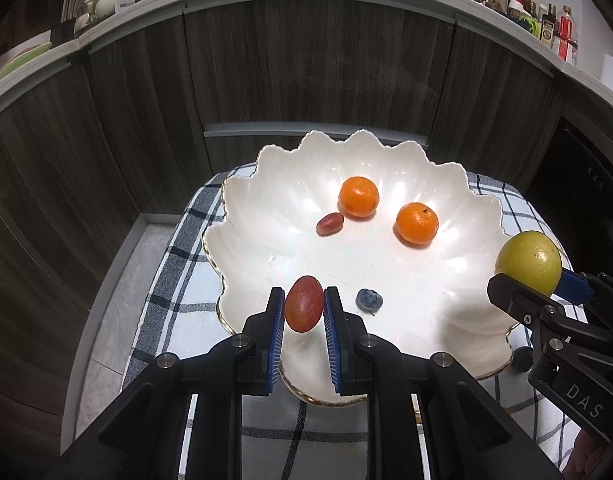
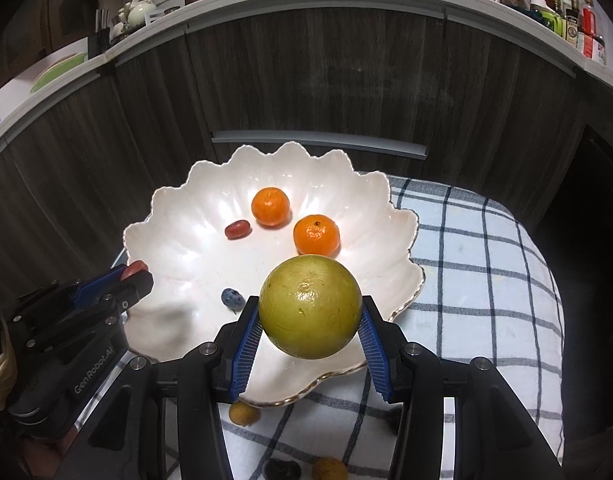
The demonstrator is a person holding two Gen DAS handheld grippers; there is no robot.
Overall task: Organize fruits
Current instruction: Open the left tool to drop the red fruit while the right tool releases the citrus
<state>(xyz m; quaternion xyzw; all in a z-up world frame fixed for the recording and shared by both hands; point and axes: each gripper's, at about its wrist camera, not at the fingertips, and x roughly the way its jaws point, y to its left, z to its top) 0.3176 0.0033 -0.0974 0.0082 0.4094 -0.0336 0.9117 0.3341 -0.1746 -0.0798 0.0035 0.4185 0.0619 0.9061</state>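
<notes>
You have two mandarins (image 2: 270, 206) (image 2: 316, 235), two red grapes (image 1: 304, 309) (image 1: 329, 223), one blueberry (image 2: 232, 298), one yellow-green citrus (image 2: 309, 307), one scalloped white dish (image 2: 170, 240), and two small yellow-brown fruits (image 2: 243, 413) (image 2: 329, 469) on the checked cloth (image 2: 486, 280).

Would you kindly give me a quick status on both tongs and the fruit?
Left tongs shut on red grape. Right tongs shut on green citrus. Both over white bowl. Nothing blocking.

My left gripper (image 1: 304, 310) pinches an upright red grape (image 1: 304, 309) over the near rim of the white scalloped bowl (image 1: 266, 184); my right gripper (image 2: 310, 320) clamps a yellow-green citrus (image 2: 310, 307). The bowl holds two mandarins (image 1: 358, 197) (image 1: 416, 223), another grape (image 1: 329, 223) and a blueberry (image 1: 369, 299).
</notes>
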